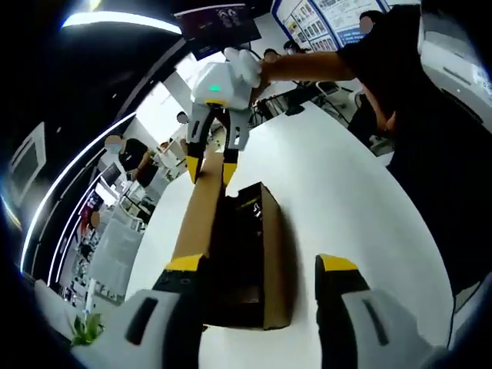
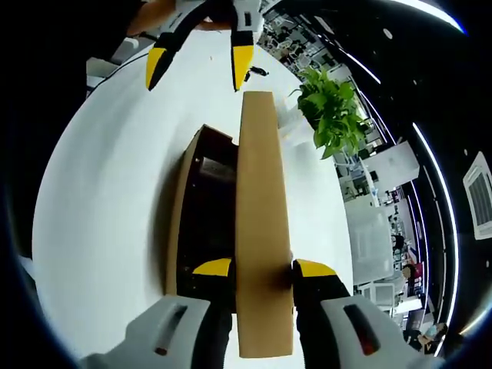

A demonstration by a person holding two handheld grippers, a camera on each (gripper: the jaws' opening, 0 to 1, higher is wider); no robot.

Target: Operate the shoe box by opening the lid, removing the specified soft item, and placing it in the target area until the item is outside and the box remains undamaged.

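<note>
The shoe box (image 1: 257, 261) sits on a white table (image 1: 346, 200) with its lid (image 2: 261, 231) tipped up on edge along one long side, so the inside is open from above. It's dark in there; I can't make out the soft item in either view, so it's presumably down in that shadow, but that's a guess.

The lid is up because both grippers are working it from opposite ends. In the right gripper view, the right gripper (image 2: 260, 269) has its two yellow-tipped jaws closed narrow on the near end of the lid, one on each face of the cardboard, pinching it. That grip looks like what's holding the lid upright.

At the far end in that view, the left gripper (image 2: 200, 65) hangs just past the lid's end with its jaws spread fairly wide and nothing between them. The left gripper view backs this up: its own jaws (image 1: 261, 265) stand wide apart, the left one right against the lid edge and the box between them, not squeezing anything. Across the box you can see the right gripper (image 1: 209, 165) nipping the lid's far end, with a person's arm behind it.

My read: lid is open, item not out yet. The free left gripper seems best placed to reach in, going gently so the cardboard doesn't crease.
</note>
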